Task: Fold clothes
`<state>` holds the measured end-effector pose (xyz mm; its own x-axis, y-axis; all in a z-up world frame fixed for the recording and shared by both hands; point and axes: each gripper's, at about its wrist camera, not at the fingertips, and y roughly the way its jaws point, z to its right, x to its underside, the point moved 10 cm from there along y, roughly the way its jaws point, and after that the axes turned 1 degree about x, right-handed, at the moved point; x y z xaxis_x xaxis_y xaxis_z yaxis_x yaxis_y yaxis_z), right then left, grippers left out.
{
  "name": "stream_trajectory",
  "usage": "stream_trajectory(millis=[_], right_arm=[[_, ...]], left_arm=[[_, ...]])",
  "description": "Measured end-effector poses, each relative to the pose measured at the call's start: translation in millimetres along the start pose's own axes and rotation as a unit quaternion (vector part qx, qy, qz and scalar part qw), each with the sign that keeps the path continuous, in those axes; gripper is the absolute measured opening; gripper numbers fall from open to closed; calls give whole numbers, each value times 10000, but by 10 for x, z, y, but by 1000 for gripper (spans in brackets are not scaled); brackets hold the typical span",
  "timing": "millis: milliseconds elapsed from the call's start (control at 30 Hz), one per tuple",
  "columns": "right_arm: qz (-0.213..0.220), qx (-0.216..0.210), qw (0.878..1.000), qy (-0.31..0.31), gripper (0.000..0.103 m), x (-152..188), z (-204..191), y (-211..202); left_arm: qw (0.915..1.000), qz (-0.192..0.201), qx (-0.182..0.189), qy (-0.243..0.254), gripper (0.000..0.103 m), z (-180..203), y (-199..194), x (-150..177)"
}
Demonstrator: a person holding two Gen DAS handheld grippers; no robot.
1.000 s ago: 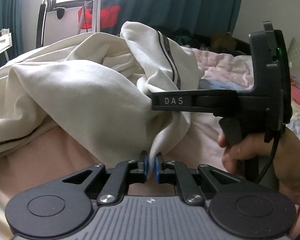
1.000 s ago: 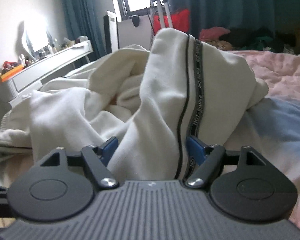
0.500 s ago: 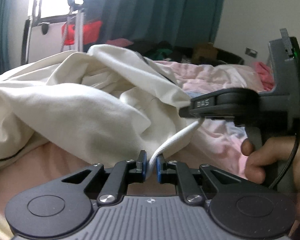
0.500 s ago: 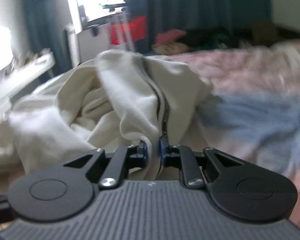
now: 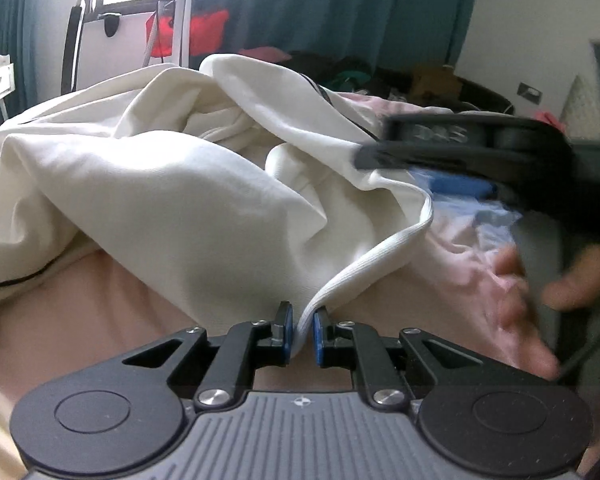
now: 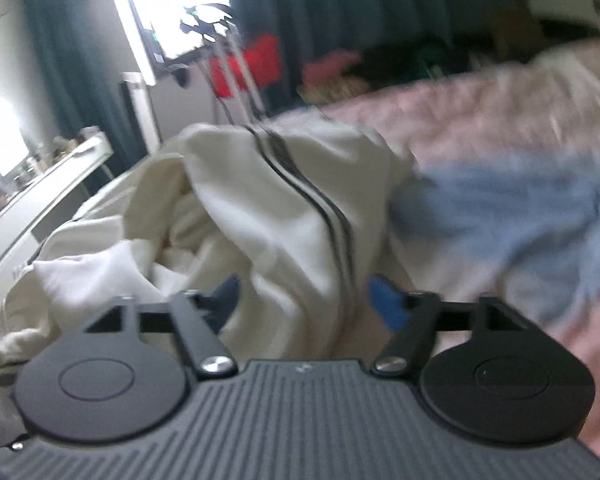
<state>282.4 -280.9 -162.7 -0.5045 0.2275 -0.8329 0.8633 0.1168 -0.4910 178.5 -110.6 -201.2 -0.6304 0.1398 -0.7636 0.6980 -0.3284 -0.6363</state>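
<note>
Lying crumpled on the pink bed (image 5: 80, 320) at frame centre, the soft, limp cream garment (image 5: 172, 200) is pinched at its ribbed hem (image 5: 372, 260) by the left hand-held gripper (image 5: 300, 332), while the right hand-held gripper (image 6: 304, 300) is held wide around its striped fold.

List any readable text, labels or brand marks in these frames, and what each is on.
No text reads clearly.
Raised lettering on the right hand-held gripper, seen from the left wrist view: too blurred by motion to read.
Dark stripe on the cream garment: any print is too blurred to make out.

right hand-held gripper (image 5: 440, 152) and hand (image 5: 540, 304) smear with blur; pink bedding (image 6: 480, 120) blurred too.
</note>
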Motion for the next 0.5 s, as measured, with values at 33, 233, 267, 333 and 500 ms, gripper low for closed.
stream_trajectory(millis=[33, 233, 267, 333, 500], right_arm=[[101, -14, 9997, -203, 81, -34, -49, 59], [521, 66, 9904, -1276, 79, -109, -183, 404], [504, 70, 9901, -1305, 73, -91, -167, 425], [457, 132, 9905, -1290, 31, -66, -119, 459], [712, 305, 9949, -646, 13, -217, 77, 309]], left_arm=[[10000, -24, -23, -19, 12, -9, 3, 9], [9995, 79, -204, 235, 12, 48, -11, 10], [9995, 91, -210, 238, 12, 50, -4, 3], [9995, 102, -205, 198, 12, 44, 14, -18], [9995, 203, -176, 163, 12, 46, -3, -32]])
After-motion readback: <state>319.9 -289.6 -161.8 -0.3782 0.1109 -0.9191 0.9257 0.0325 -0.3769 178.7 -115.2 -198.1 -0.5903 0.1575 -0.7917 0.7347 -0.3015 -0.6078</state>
